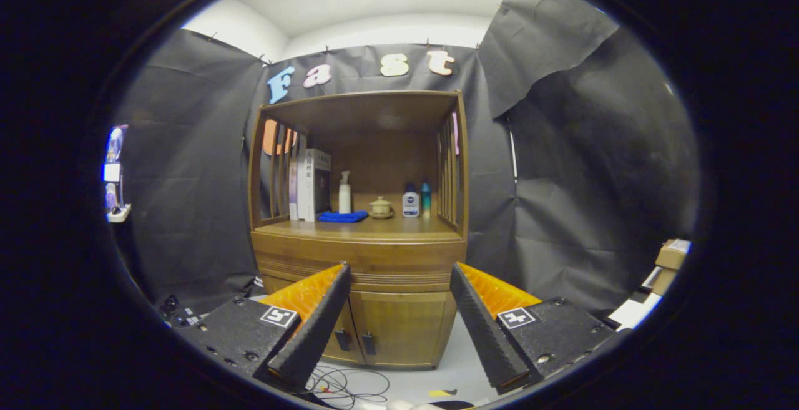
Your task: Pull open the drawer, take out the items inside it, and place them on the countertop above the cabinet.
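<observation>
We hold the hand-held gripper [398, 273] wide open, its two fingers spread apart with nothing between them, well short of the wooden cabinet [362, 254]. Below the fingers, at about 6 o'clock from them, thin cables [340, 385] lie looped on the pale floor [462, 366].

Just beyond the fingertips, seen in the gap between them, we see the cabinet's lower double doors [390, 329], shut, with two small dark handles side by side near the middle seam. Directly above the doors, at 12 o'clock from them, runs the drawer [359, 260], a wide grooved front that is fully closed; what it holds is hidden from us.

Above the drawer lies the counter [374, 228], roofed by an open wooden frame with slatted sides. On it, from 9 o'clock toward 3 o'clock, we find upright books [310, 184], a white pump bottle [344, 193] standing behind a folded blue cloth [343, 216], a small lidded ceramic pot [380, 208], a white bottle with a blue cap [411, 202], and a slim teal bottle [426, 198] just beside it.

Behind everything hangs the black cloth wall [187, 179]. Far off at 3 o'clock from the cabinet, cardboard boxes [668, 263] sit stacked.
</observation>
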### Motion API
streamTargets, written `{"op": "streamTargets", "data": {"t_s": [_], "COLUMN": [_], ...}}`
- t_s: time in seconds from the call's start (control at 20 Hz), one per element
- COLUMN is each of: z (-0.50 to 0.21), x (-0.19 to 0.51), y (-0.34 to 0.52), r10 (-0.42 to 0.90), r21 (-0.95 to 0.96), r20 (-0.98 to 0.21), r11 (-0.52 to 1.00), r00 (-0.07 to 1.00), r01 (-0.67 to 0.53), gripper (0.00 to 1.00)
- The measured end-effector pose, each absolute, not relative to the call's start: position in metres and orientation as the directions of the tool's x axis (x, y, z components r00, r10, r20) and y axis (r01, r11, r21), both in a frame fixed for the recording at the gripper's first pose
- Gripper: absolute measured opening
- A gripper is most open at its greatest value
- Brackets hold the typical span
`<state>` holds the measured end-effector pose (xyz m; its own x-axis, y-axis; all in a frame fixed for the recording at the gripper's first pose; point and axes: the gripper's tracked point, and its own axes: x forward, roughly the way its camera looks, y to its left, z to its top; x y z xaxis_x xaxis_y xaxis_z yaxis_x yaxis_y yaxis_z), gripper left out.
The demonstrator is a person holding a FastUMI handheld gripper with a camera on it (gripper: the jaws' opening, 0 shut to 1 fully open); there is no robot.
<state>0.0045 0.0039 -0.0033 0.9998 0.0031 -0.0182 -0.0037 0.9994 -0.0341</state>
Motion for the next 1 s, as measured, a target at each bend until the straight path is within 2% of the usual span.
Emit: {"op": "streamTargets", "data": {"t_s": [0.45,0.75,1.0], "z": [0.012,0.013,-0.019], "x": [0.037,0.102,0.159], "y": [0.014,0.059,0.102], "r10": [-0.010,0.018,0.046], "r21": [-0.065,-0.071,-0.047], "r20": [-0.026,-0.034,-0.080], "r11": [0.998,0.997,0.998], "r00": [1.000,0.999,0.996], "r01": [0.008,-0.020,-0.050], "gripper": [1.00,1.00,1.00]}}
